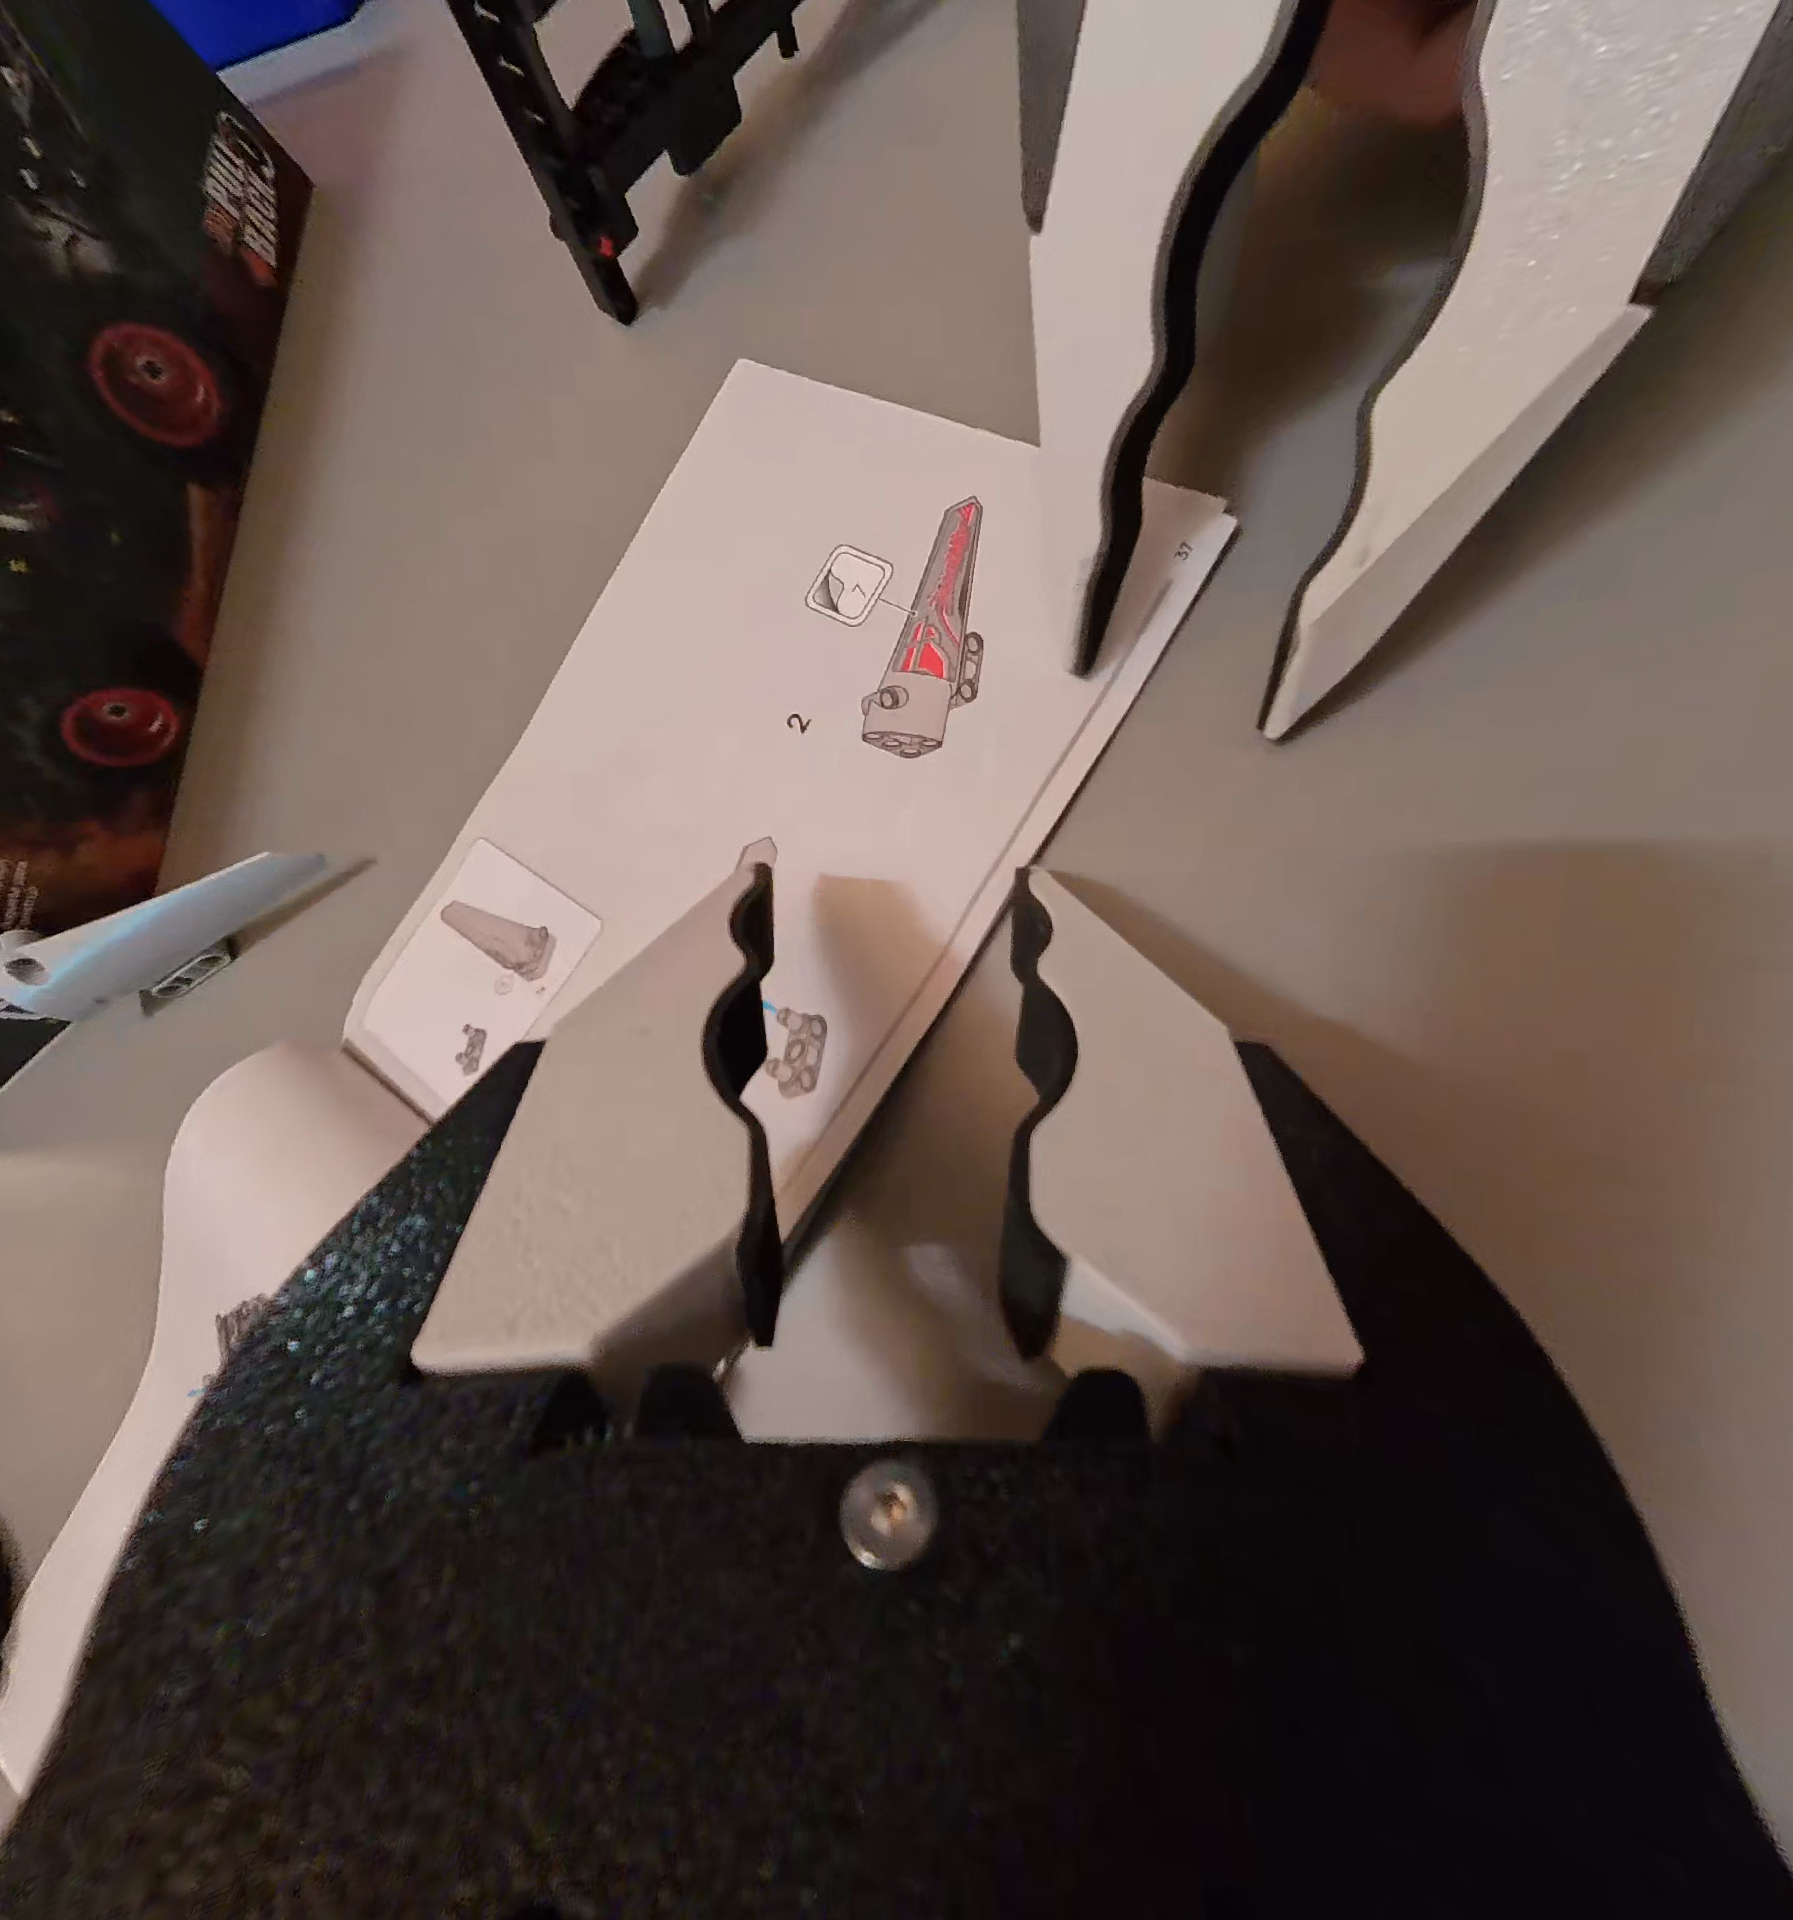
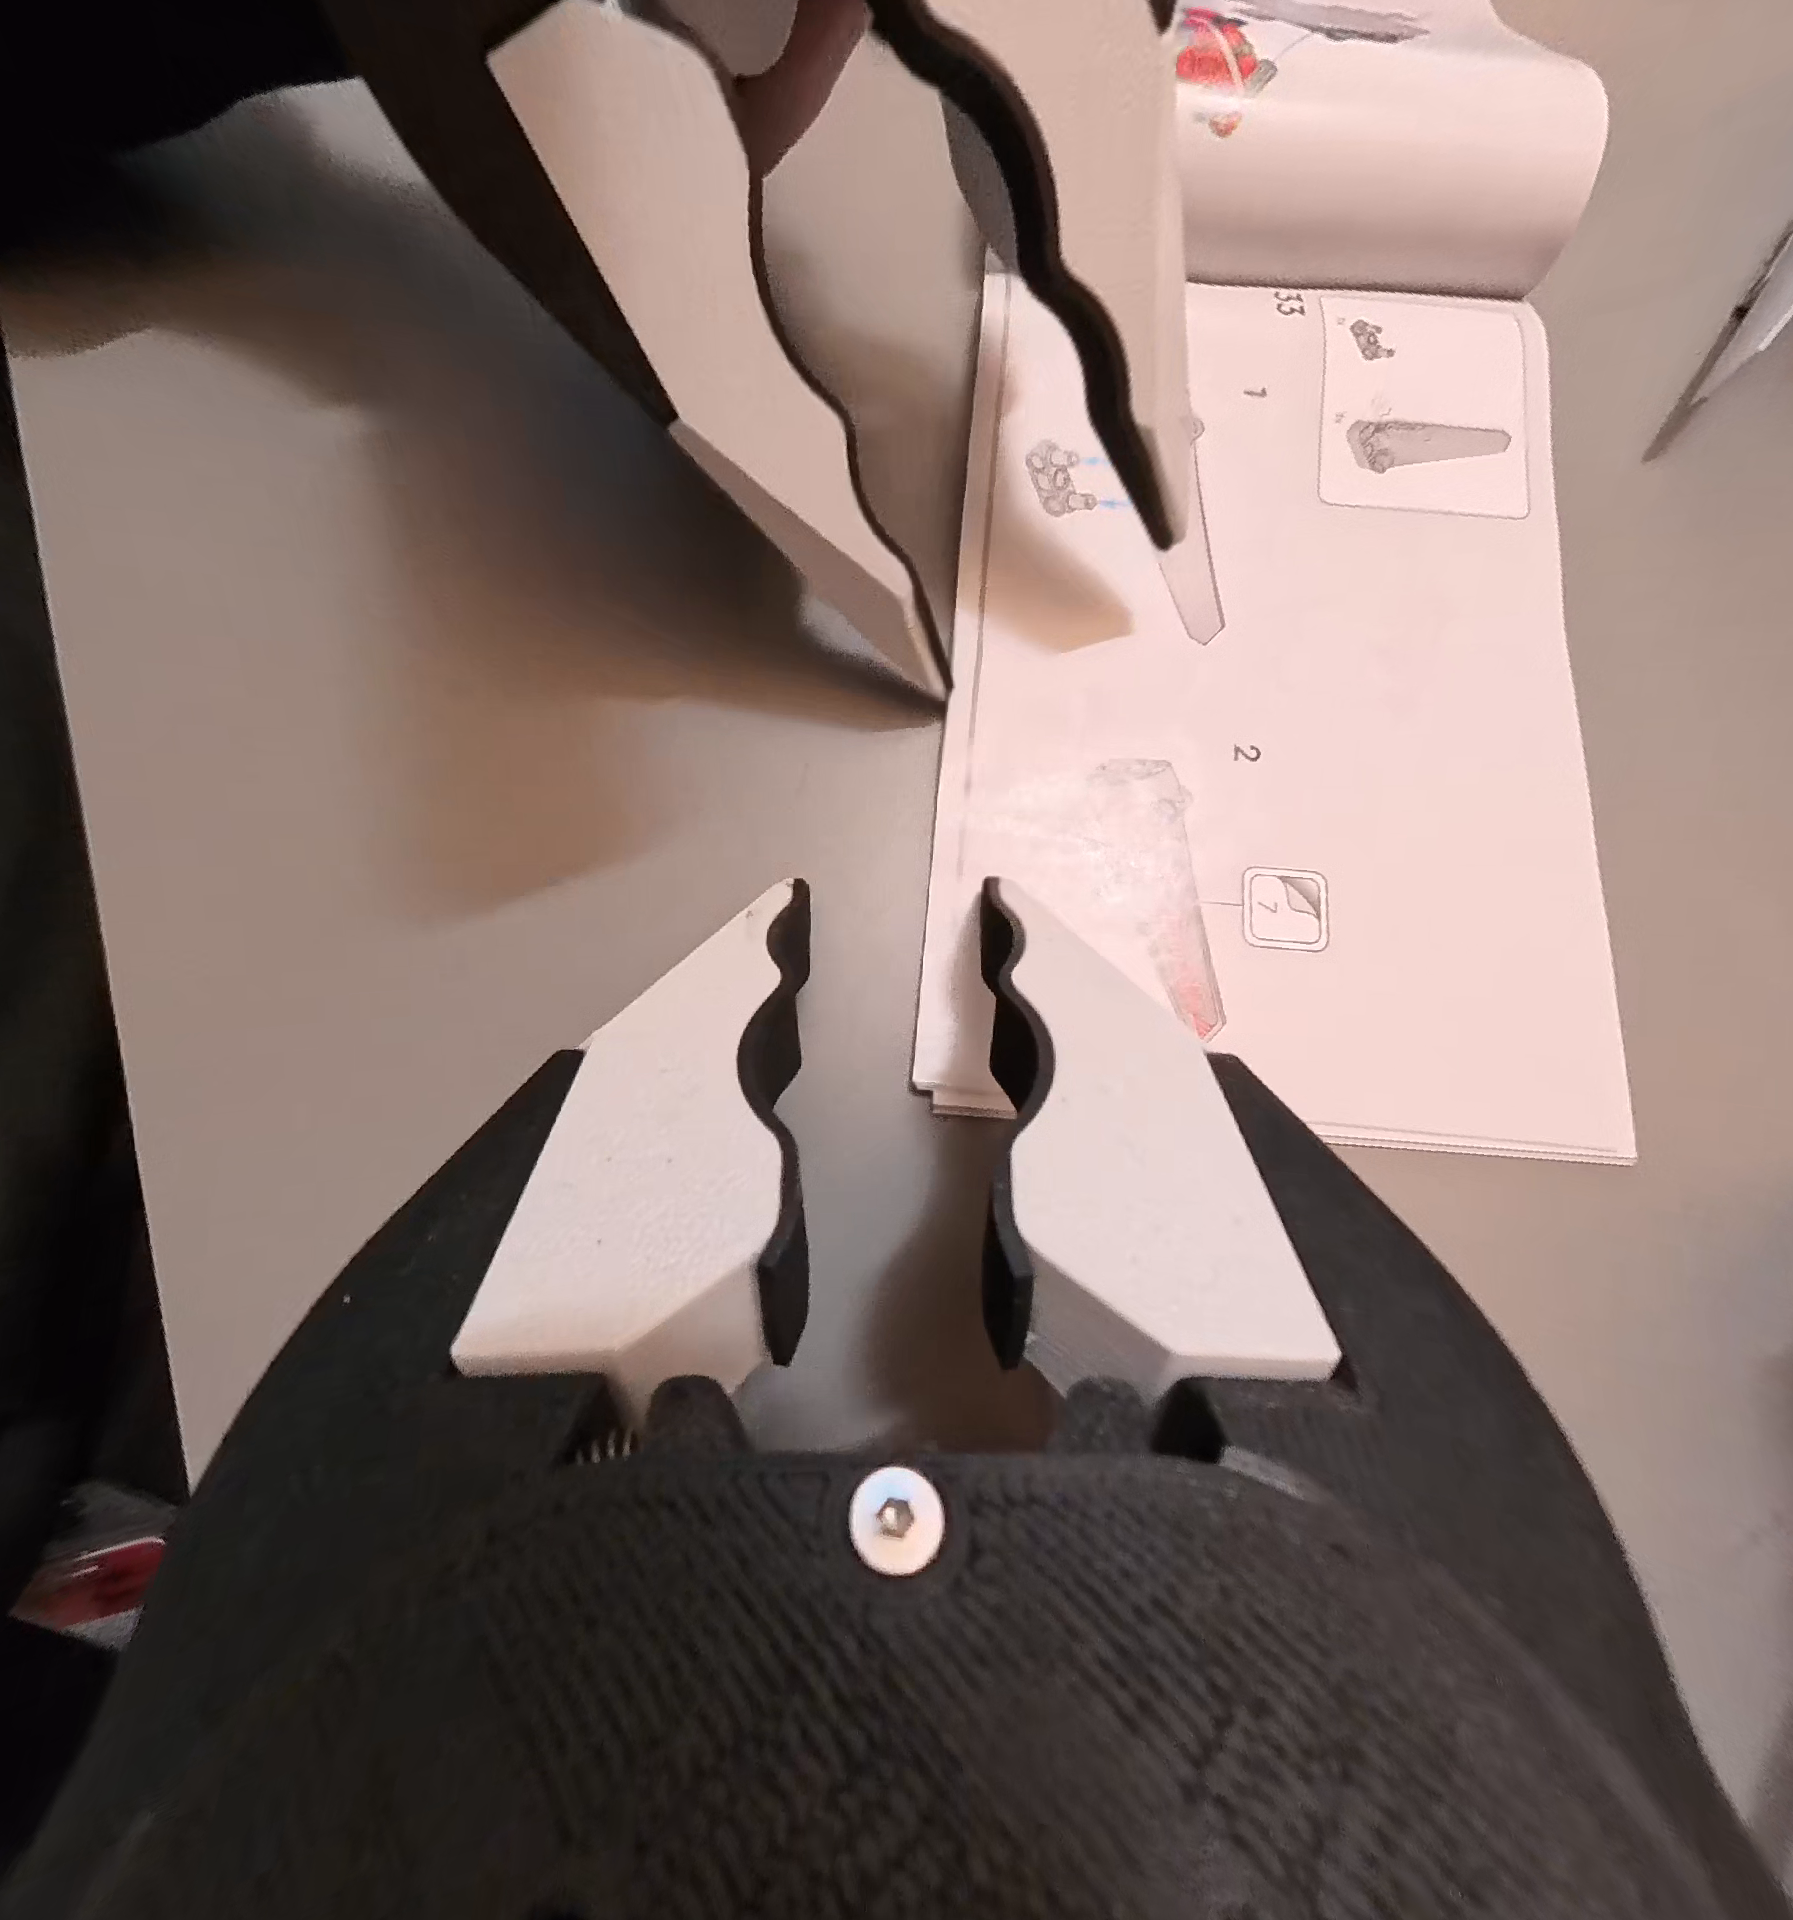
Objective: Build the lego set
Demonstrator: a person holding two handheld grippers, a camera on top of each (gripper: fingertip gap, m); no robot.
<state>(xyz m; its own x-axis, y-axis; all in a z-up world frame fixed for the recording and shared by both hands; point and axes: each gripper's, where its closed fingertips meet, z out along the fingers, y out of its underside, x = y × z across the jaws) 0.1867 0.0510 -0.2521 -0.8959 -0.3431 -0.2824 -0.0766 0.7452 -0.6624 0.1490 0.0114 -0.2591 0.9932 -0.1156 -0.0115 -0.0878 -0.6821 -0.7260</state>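
An open instruction booklet (image 1: pixel 663 707) lies on the grey table; it also shows in the right wrist view (image 2: pixel 1339 727). My left gripper (image 1: pixel 892 883) is open and empty, hovering over the booklet's near edge. My right gripper (image 2: pixel 897 894) is open and empty, over the table by the booklet's left edge. Each gripper shows in the other's view, the right one (image 1: pixel 1183 686) with its tips at the booklet's far corner, the left one (image 2: pixel 1058 613) above the page. A light grey tapered lego panel (image 1: pixel 144 935) lies left of the booklet. A black lego frame (image 1: pixel 601 135) stands at the back.
The dark lego box (image 1: pixel 71 468) with red wheels pictured stands at the left. The booklet's turned pages curl up at the far side (image 2: pixel 1391 156). A white sheet edge (image 2: pixel 1765 301) lies at the right. Bare table (image 2: pixel 404 623) lies left of the booklet. The left gripper's tips are roughly 6 cm from the right gripper's. Measured from the fingertips, the light grey tapered lego panel (image 1: pixel 144 935) is 15 cm or so from the left gripper and 25 cm from the right.
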